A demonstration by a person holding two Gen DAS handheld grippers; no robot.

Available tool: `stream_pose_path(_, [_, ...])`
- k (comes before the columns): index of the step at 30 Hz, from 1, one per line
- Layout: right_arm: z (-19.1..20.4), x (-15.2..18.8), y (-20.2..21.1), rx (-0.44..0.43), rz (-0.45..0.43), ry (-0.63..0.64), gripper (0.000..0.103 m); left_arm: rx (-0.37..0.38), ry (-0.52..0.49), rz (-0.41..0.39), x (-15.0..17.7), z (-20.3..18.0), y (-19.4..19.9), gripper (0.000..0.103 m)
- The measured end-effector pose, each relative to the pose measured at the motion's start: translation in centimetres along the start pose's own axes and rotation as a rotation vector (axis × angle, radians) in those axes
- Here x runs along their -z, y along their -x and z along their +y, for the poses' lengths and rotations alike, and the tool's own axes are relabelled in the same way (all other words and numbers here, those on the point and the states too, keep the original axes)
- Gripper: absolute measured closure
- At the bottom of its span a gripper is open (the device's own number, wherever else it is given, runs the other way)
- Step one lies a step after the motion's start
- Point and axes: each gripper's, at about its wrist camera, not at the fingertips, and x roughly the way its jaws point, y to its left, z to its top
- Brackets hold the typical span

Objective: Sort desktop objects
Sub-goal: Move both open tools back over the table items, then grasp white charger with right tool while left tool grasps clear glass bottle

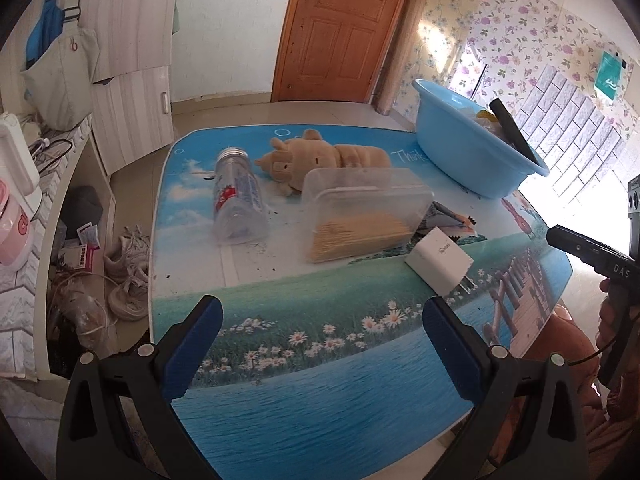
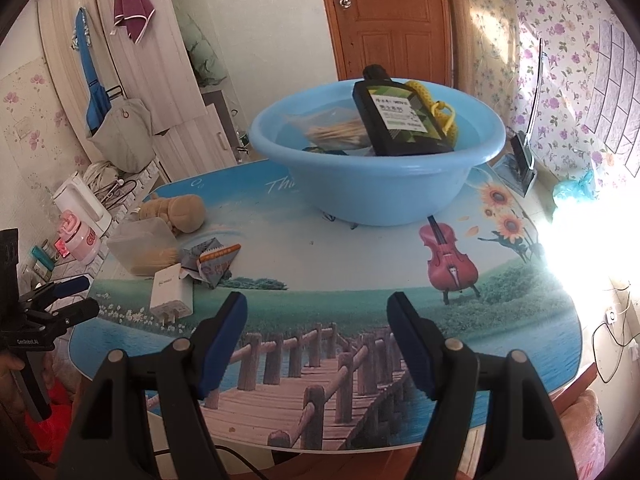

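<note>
- A table (image 1: 320, 400) printed with a lake and boardwalk scene stands before a wooden door (image 1: 340, 28).
- A blue basin (image 2: 372, 184) at the far side holds a black bottle (image 2: 396, 120).
- A clear bottle (image 1: 236, 196), plush toy (image 1: 320, 156), plastic box (image 1: 360, 212) and white charger (image 1: 438, 260) lie on the table.
- Left gripper (image 1: 320, 344) and right gripper (image 2: 316, 340) – both spread, nothing between their pads.
</note>
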Motion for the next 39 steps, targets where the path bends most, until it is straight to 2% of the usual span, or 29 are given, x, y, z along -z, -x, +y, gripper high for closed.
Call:
stream_pose_path(6, [3.0, 0.1, -0.3, -0.044, -0.02, 0.045, 0.031, -0.061, -0.014, -0.017, -1.0, 1.9, -0.7, 0.005])
stream_pose_path(7, [3.5, 0.1, -0.4, -0.046, -0.018, 0.059, 0.032, -0.06, -0.012, -0.02, -1.3, 2.3, -0.8, 0.008])
stream_pose_path(8, [4.0, 0.2, -0.6, -0.05, -0.014, 0.069, 0.035, -0.057, -0.012, -0.02, -1.5, 2.6, -0.9, 0.016])
stream_pose_path(9, [4.4, 0.3, -0.9, -0.057, -0.003, 0.079, 0.042, -0.062, -0.015, -0.02, -1.7, 3.0, -1.0, 0.024])
stream_pose_path(11, [5.2, 0.4, -1.5, -0.068, 0.018, 0.093, 0.045, -0.082, -0.037, -0.014, -2.1, 3.5, -1.3, 0.03])
stream_pose_path(19, [8.2, 1.1, -3.2, -0.116, 0.072, 0.133, 0.061, -0.087, -0.08, -0.009, -4.0, 4.3, -2.5, 0.03])
stream_pose_path(34, [11.8, 1.0, -5.8, -0.138, 0.149, 0.221, 0.061, -0.077, -0.108, 0.015, -6.2, 4.7, -6.3, 0.03])
stream_pose_path(35, [12.0, 1.0, -6.1, -0.132, 0.157, 0.223, 0.061, -0.069, -0.109, 0.017, -6.2, 4.7, -6.4, 0.035])
stream_pose_path(36, [12.1, 1.0, -6.2, -0.124, 0.162, 0.226, 0.061, -0.05, -0.112, 0.025, -6.3, 4.8, -6.6, 0.053])
stream_pose_path(37, [12.2, 1.0, -6.4, -0.116, 0.165, 0.229, 0.06, -0.04, -0.114, 0.033, -6.2, 4.7, -6.7, 0.058])
stream_pose_path(39, [12.3, 0.9, -6.7, -0.111, 0.172, 0.227, 0.06, -0.036, -0.11, 0.032, -6.1, 4.7, -6.6, 0.06])
